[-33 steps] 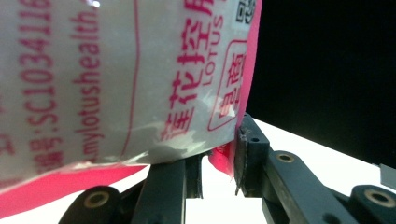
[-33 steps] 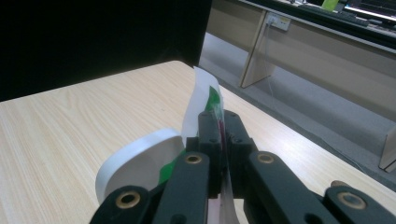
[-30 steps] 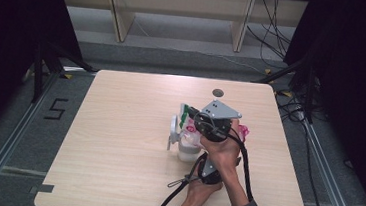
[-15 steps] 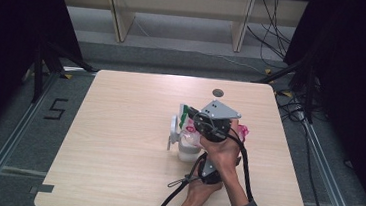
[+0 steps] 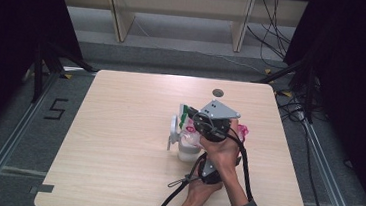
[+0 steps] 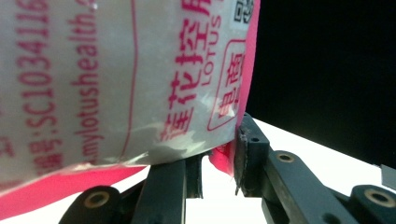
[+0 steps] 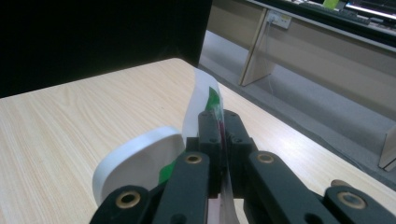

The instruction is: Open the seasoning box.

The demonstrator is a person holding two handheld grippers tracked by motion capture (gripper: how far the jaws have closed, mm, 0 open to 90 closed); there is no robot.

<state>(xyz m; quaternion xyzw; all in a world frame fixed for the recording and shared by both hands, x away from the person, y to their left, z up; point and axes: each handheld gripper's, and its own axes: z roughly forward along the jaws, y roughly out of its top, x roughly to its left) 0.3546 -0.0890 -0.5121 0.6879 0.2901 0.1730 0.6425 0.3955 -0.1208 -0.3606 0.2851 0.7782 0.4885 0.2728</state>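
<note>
The packet (image 6: pixel 116 84), white foil with a pink border and red print, is clamped at its lower edge between the jaws of the left gripper (image 6: pixel 217 158), which stand only a narrow way apart with the pink seam pinched between them. In the high view a scrap of the packet (image 5: pixel 241 132) shows pink just beside the hands, right of the table's middle and nearer its right edge than its left.

The right gripper (image 7: pixel 219 140) has its jaws pressed almost together on a thin strip (image 7: pixel 205 100) — white with a green patch — that stands upright out of the fingertips. In the high view the right gripper (image 5: pixel 188 117) sits under its grey plate (image 5: pixel 219 110), with the strip's green and white end (image 5: pixel 184 112) poking out towards the table's far edge.

Just beside it, a white cup (image 5: pixel 188 144) stands on the table (image 5: pixel 116 152), and a round white lid (image 5: pixel 174 127) leans up on its left side; the same lid (image 7: pixel 140 161) curves up left of the jaws in the right gripper view.

Both hands (image 5: pixel 221 154) crowd together over the cup, forearms coming in from the near edge, black cables (image 5: pixel 246 163) trailing back — one loops onto the wood by the near edge. A small dark hole (image 5: pixel 217 92) lies in the tabletop near the far edge.
</note>
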